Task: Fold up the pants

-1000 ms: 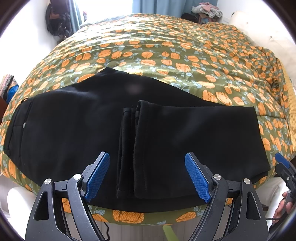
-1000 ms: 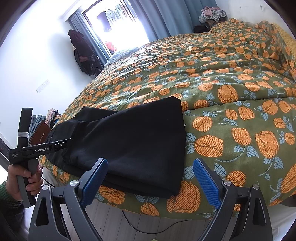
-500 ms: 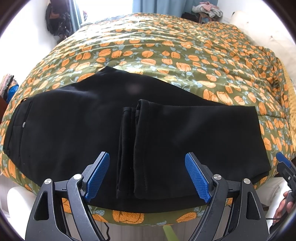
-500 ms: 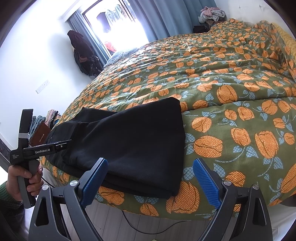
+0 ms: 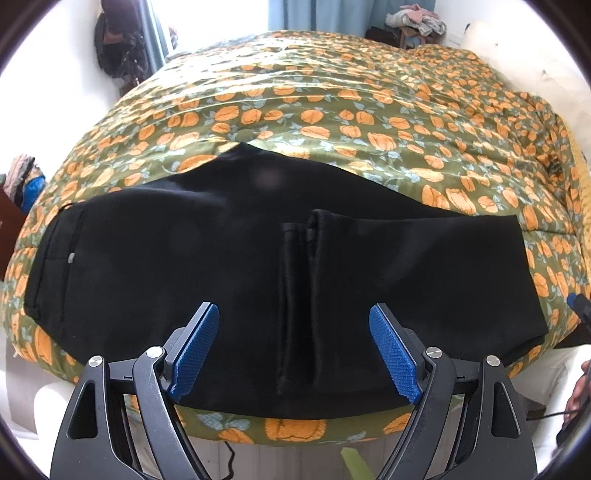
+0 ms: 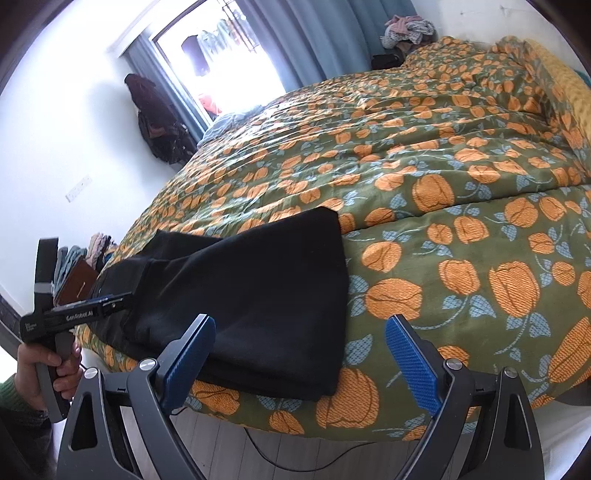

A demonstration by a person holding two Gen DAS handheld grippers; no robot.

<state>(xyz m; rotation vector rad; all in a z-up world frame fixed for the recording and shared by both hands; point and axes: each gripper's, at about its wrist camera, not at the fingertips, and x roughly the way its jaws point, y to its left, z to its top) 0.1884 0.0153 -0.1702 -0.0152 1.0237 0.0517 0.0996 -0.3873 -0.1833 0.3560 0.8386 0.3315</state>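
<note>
Black pants point(image 5: 184, 266) lie across the near edge of the bed, waistband at the left. The leg ends are folded back over the middle, with the hems point(image 5: 299, 295) near the centre. My left gripper point(image 5: 293, 350) is open and empty, just in front of the hems at the bed's edge. My right gripper point(image 6: 299, 360) is open and empty, in front of the pants' folded right end point(image 6: 280, 295). The left gripper's body point(image 6: 74, 317) shows in the right wrist view, held in a hand.
The bed carries a green quilt with orange flowers point(image 5: 351, 110), point(image 6: 443, 184). Clothes are piled at the far corner point(image 6: 406, 29). A dark garment hangs on the wall point(image 6: 155, 118) by the window. A cable point(image 6: 295, 454) lies on the floor below the bed edge.
Almost nothing has moved. Both grippers stay open in front of the pants with only a slight drift of view.
</note>
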